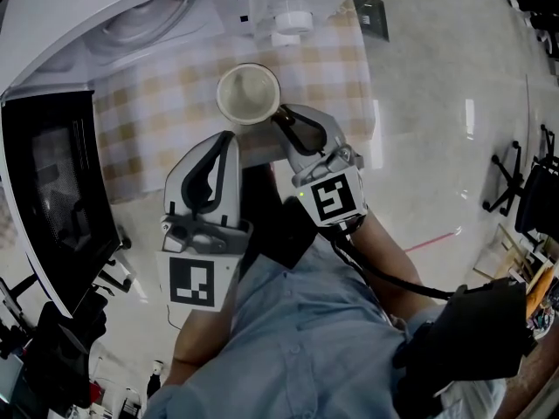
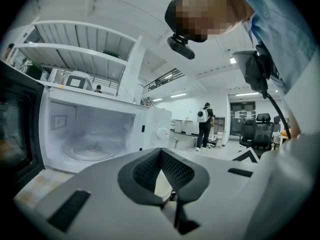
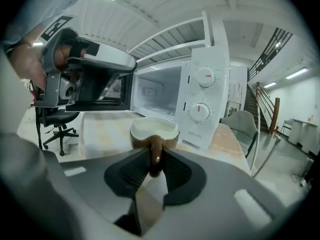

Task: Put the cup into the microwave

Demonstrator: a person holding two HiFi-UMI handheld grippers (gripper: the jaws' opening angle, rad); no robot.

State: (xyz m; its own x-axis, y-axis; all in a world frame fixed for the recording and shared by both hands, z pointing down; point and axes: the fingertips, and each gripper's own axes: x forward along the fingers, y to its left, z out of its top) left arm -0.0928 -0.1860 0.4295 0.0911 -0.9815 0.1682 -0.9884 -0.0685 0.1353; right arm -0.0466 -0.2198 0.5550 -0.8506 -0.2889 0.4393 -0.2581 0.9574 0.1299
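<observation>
Presently, right gripper (image 3: 155,159) clamps cup (image 3: 154,129) handle, left gripper (image 2: 161,152) closed, empty; next: lift cup into microwave (image 1: 140,24) at ten o'clock

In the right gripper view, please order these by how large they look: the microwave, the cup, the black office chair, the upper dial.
1. microwave
2. cup and black office chair: they look about alike, and the cup is much nearer the camera, so I do not rank them.
3. upper dial
</observation>
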